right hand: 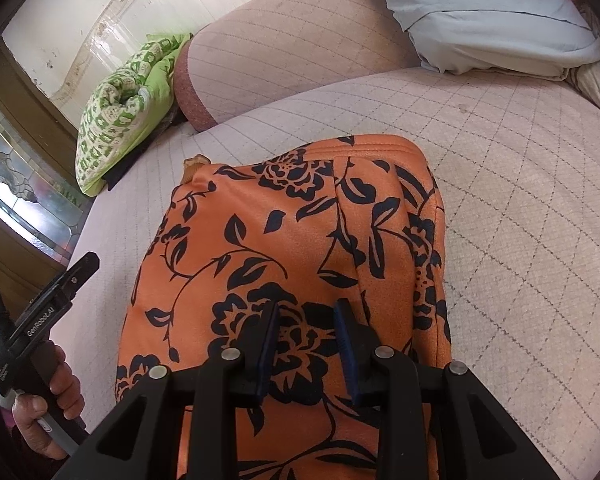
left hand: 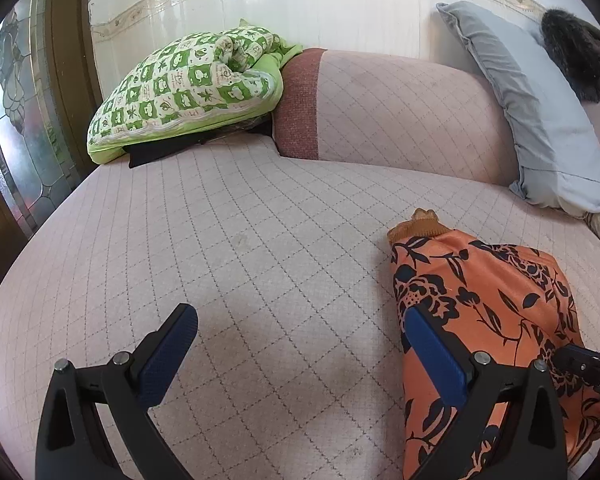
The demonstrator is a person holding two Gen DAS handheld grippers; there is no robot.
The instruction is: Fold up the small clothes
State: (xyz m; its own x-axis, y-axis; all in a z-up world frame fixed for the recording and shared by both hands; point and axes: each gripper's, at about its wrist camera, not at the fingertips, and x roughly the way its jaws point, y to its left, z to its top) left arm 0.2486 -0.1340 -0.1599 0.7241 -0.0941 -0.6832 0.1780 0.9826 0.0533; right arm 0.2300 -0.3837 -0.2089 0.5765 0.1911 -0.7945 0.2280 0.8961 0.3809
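The orange floral garment (right hand: 284, 248) lies partly folded on the quilted sofa seat (left hand: 220, 240), toward the right side, with a brownish edge (left hand: 418, 226) poking out at its far corner. The right gripper (right hand: 306, 316) hovers over the garment's near part with its fingers a little apart and no cloth between them, as far as this view shows. The left gripper (left hand: 300, 344) has its fingers spread wide over bare seat, the right-hand one just at the garment's left edge. The fabric looks smooth and slippery, so the main risk, I judge, is that a shallow pinch takes only the top layer; lifting it would peel the fold open rather than carry the whole stack. If the left fingers close where they are, they may catch the seat cover or nothing at all. Dragging instead of lifting could skew the edges and bunch the protruding corner. The green patchwork quilt (left hand: 188, 88) and grey pillow (left hand: 532, 112) sit well apart, unlikely to interfere.
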